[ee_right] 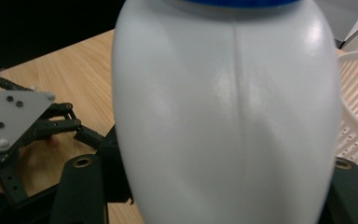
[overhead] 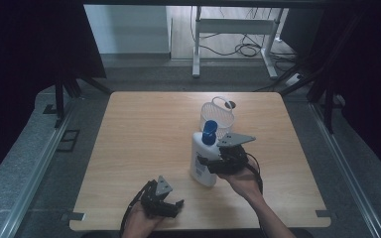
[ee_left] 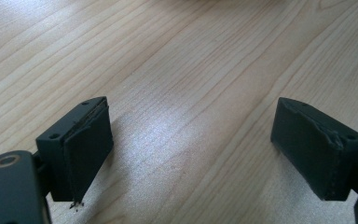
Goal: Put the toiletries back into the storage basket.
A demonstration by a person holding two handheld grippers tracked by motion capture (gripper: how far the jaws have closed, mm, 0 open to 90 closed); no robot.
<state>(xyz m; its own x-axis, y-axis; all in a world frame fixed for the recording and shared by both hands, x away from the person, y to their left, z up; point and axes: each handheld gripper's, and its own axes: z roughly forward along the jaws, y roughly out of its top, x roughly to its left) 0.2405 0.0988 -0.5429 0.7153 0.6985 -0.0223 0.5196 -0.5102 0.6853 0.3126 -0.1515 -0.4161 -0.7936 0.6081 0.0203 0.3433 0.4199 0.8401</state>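
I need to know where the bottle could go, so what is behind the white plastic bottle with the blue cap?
Right behind the white plastic bottle with the blue cap stands a white wire-mesh basket. The bottle covers the basket's lower front, so whatever lies inside cannot be seen.

A light wooden table (overhead: 144,148) sits on grey carpet (overhead: 25,163), dark curtains (overhead: 25,44) hang either side, and a white desk frame (overhead: 235,27) stands beyond, cables (overhead: 245,48) trailing across the floor.
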